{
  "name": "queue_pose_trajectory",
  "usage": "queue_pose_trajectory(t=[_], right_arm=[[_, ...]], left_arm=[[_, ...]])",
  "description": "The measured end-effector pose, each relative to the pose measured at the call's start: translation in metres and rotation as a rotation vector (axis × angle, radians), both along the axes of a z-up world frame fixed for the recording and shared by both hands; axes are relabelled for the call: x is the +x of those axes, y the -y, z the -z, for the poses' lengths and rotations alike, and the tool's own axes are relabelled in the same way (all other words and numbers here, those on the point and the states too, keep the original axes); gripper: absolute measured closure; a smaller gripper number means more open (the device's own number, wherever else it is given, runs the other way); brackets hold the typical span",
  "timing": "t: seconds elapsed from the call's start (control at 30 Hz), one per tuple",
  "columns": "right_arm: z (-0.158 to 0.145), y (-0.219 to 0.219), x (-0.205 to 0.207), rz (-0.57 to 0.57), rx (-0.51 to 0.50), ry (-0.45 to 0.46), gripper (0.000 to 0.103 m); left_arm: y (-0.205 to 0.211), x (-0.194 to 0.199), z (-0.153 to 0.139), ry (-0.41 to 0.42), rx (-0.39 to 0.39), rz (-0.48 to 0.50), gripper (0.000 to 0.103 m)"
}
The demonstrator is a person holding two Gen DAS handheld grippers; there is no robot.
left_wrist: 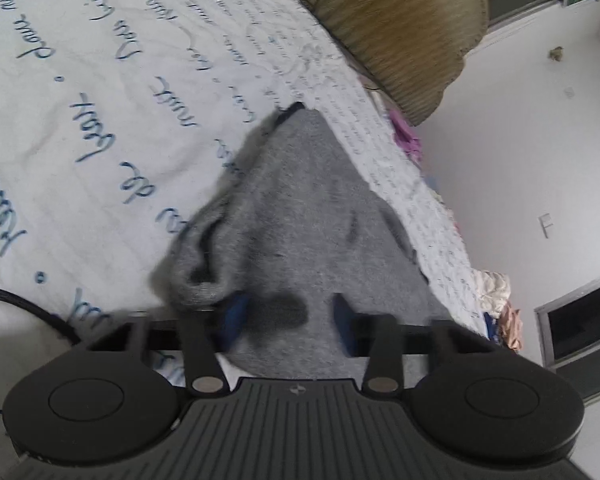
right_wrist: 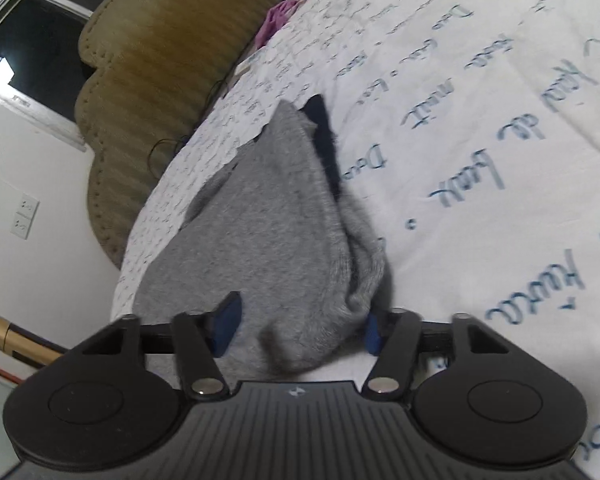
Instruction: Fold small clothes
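A small grey knit garment [left_wrist: 300,208] lies on a white bed sheet [left_wrist: 100,80] printed with blue handwriting. A dark navy piece [left_wrist: 290,110] shows at its far tip. My left gripper [left_wrist: 289,320] is low over the garment's near end. Its blue pads stand apart with grey fabric bunched between them, and I see no pinch. In the right wrist view the same garment [right_wrist: 268,232] runs away from me, folded along its right side, with the navy piece [right_wrist: 320,128] at the far end. My right gripper [right_wrist: 298,328] straddles a bulge of the fabric, jaws apart.
An olive ribbed cushion [left_wrist: 400,20] [right_wrist: 160,60] leans at the bed's far edge, with purple cloth [left_wrist: 408,140] [right_wrist: 276,20] beside it. Crumpled clothes [left_wrist: 500,300] lie beyond the bed edge by the white wall. A black cable [left_wrist: 28,308] crosses the sheet. Wall sockets [right_wrist: 24,218] are at left.
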State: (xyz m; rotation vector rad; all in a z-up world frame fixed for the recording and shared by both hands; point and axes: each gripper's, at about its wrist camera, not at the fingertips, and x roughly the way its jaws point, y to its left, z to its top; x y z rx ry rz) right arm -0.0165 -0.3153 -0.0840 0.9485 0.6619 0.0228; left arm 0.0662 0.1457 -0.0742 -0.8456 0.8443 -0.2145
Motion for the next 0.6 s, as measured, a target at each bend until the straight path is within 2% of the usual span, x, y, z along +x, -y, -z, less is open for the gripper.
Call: queue_pose_trajectory(t=[0.1, 0.13, 0.17, 0.2, 0.3, 0.37, 0.43, 0.6], right_arm=[[0.003, -0.002, 0.003, -0.014, 0.013, -0.006, 0.072], [0.005, -0.002, 0.004, -0.019, 0.02, -0.013, 0.084], [0.007, -0.002, 0.005, -0.022, 0.032, -0.018, 0.092], [0.008, -0.003, 0.005, -0.023, 0.036, -0.014, 0.095], [-0.005, -0.007, -0.001, -0.027, 0.001, 0.005, 0.097], [-0.021, -0.004, -0.013, -0.029, 0.014, 0.047, 0.098], [-0.028, 0.003, -0.022, -0.02, 0.02, 0.061, 0.098], [0.01, 0.01, -0.009, -0.006, 0.043, -0.051, 0.095]], left_arm=[[-0.007, 0.0, 0.005, -0.016, -0.004, -0.007, 0.072], [-0.007, 0.001, 0.005, -0.021, 0.007, -0.007, 0.079], [-0.006, 0.003, 0.005, -0.027, 0.019, -0.009, 0.094], [-0.005, 0.004, 0.005, -0.035, 0.034, -0.007, 0.101], [-0.01, 0.002, -0.01, 0.005, 0.042, 0.011, 0.103], [-0.022, -0.005, -0.029, 0.065, 0.03, 0.024, 0.103], [-0.032, -0.009, -0.041, 0.091, 0.058, 0.033, 0.103], [-0.031, -0.001, -0.021, 0.023, 0.163, 0.042, 0.1]])
